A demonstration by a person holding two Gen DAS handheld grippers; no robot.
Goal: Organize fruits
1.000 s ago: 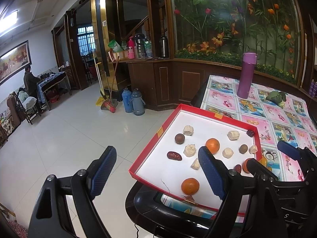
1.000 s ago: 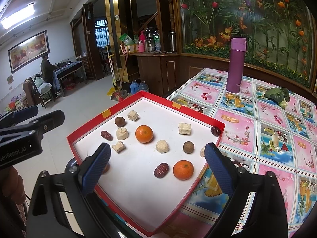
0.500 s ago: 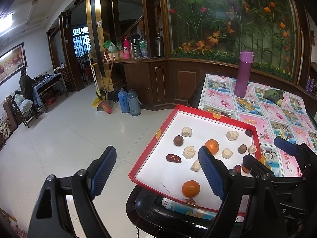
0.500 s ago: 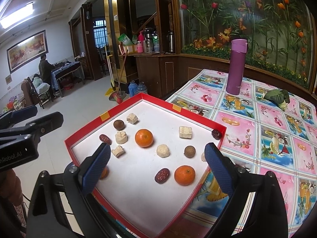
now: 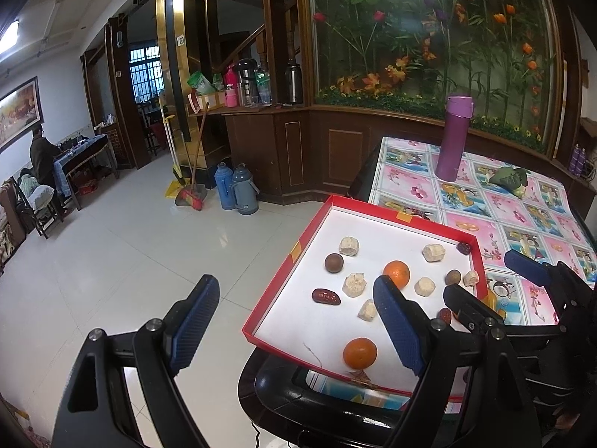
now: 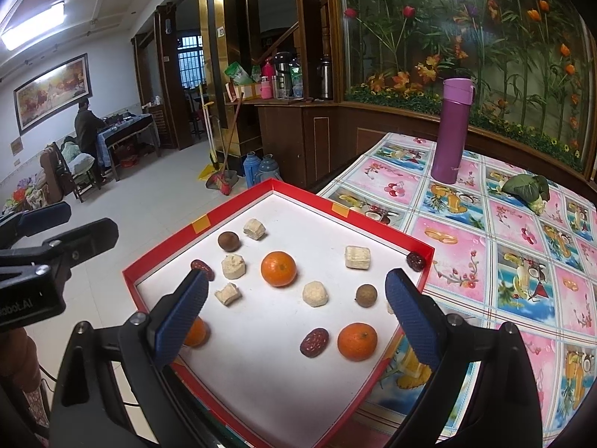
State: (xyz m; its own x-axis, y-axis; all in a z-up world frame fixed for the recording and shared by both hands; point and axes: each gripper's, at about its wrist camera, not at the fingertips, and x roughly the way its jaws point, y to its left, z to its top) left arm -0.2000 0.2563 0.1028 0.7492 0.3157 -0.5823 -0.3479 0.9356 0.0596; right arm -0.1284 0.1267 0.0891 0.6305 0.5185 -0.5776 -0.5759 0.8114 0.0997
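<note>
A red-rimmed white tray [image 6: 377, 224] sits at the table corner; its rim also shows in the left wrist view [image 5: 268, 298]. In it lie three oranges [image 6: 278, 268] [image 6: 357, 341] [image 5: 359, 352], dark red dates [image 6: 314, 342], brown round fruits [image 6: 228, 241] and several pale chunks [image 6: 315, 293]. My right gripper [image 6: 296, 321] is open and empty above the tray's near part. My left gripper [image 5: 294, 328] is open and empty, left of the tray, its right finger over the tray.
A purple flask [image 6: 451, 130] and a green leafy bundle [image 6: 526, 186] stand on the patterned tablecloth [image 6: 522, 261]. A black chair back [image 5: 317, 399] sits under the tray's near edge. Tiled floor [image 5: 130, 261] lies to the left.
Both grippers have drawn back and lifted slightly, so the tray sits a little lower in both views. Both stay open. Nothing in the tray moved.
</note>
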